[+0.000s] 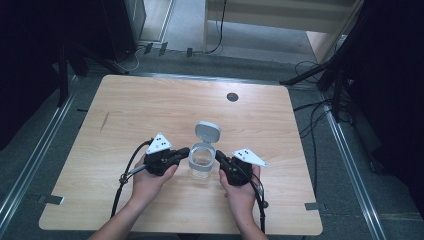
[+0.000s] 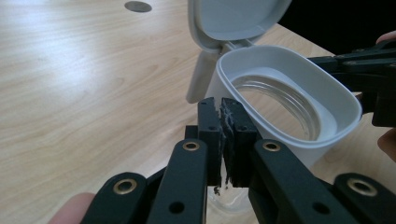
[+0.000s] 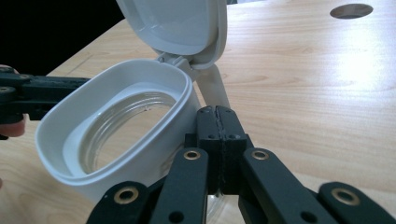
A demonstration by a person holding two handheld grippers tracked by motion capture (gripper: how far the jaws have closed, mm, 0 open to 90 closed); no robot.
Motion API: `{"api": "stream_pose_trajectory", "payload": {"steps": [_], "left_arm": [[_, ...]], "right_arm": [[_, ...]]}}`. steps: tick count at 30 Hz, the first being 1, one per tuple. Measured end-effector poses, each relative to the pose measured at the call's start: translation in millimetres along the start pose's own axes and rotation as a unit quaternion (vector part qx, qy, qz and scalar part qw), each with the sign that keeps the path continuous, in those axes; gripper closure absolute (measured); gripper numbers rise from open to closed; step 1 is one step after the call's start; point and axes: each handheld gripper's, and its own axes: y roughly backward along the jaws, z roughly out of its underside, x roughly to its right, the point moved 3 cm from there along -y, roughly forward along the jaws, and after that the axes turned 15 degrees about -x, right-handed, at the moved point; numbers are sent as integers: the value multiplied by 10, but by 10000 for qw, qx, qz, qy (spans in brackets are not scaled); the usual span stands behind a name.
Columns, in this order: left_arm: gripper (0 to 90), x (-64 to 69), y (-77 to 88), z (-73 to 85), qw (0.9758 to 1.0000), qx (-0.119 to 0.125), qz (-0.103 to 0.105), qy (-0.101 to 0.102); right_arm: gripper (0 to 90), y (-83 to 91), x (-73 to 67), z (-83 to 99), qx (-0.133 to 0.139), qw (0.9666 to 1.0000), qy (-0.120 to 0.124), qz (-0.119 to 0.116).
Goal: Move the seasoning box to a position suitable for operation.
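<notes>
Hands: nearest the high camera, two forearms come in from the bottom edge, each holding a gripper.
Surface point(image 1: 150, 105): pale wood, with a round cable hole point(image 1: 232, 97) far back.
Jar point(image 1: 201, 161): clear body, white collar, near the front middle between both grippers; probably light, stiff and slippery, so brace the white collar.
Lid point(image 1: 208, 132): hinged, standing open behind the mouth.
Left hand-held gripper point(image 1: 186, 151): clenched on nothing, tips just beside the collar.
Right hand-held gripper point(image 1: 219, 157): clenched, empty, against the collar's other side.
</notes>
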Motion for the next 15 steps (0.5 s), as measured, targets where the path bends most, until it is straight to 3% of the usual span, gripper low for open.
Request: {"api": "stream_pose_trajectory", "payload": {"steps": [10, 13, 15], "left_arm": [[895, 112, 29, 87, 10000, 55, -26, 53], [772, 74, 33, 101, 9999, 127, 14, 78], [600, -47, 96, 149, 9981, 406, -131, 434]], "right_arm": [[900, 89, 2, 51, 17, 9999, 52, -137], [900, 89, 11, 40, -15, 9998, 130, -124], [900, 85, 44, 6, -5, 9998, 182, -104]]}}
